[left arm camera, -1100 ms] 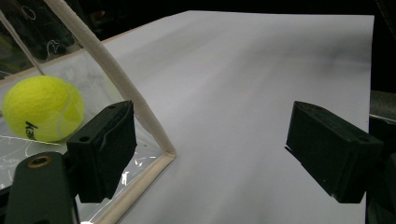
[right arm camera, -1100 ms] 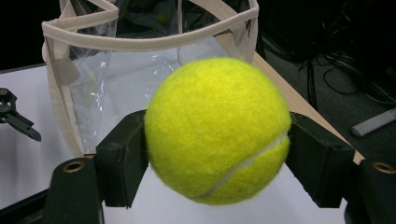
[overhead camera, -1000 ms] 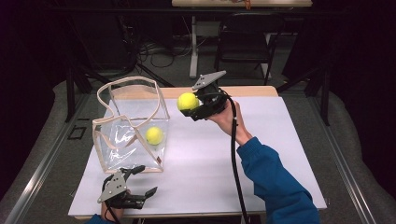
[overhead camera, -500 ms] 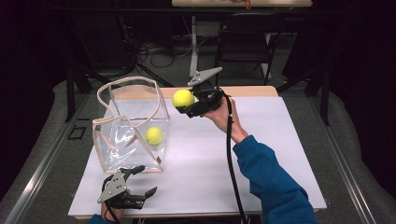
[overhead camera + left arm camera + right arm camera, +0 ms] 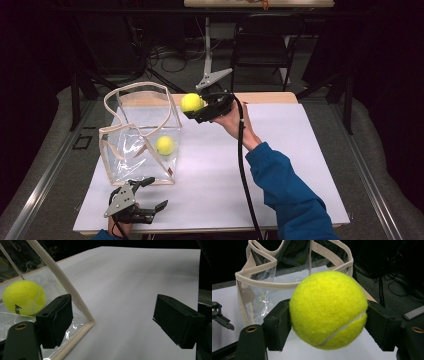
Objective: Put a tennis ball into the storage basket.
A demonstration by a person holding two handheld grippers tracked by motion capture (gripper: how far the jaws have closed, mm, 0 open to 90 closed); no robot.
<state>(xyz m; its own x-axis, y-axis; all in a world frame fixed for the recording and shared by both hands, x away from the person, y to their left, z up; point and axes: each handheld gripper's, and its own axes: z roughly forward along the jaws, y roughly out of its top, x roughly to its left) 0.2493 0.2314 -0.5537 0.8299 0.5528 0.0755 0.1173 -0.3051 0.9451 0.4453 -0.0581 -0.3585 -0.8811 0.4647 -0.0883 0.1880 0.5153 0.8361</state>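
The step in hand looks like dropping a second ball into the bag, and doing it well means carrying the ball until it hangs squarely over the bag's open mouth, clear of the cloth rim and the looping handle, and only then letting the jaws part, low enough that the ball does not bounce out.

Nearest the person, the left gripper (image 5: pixel 150 210) rests low on the white tabletop (image 5: pixel 300 165) with its jaws standing wide apart and nothing between them; just beside its left jaw lies the bottom corner of the clear plastic tote bag with beige cloth trim (image 5: pixel 75 297), and inside that wall sits a fuzzy yellow tennis ball (image 5: pixel 23 298) on the bag's floor.

Farther off, the right gripper (image 5: pixel 197 107) is held up in the air, its jaws clamped on either side of another yellow tennis ball (image 5: pixel 328 310). Beyond those jaws and slightly below stands the bag's open mouth (image 5: pixel 294 267), near but not yet under the ball.
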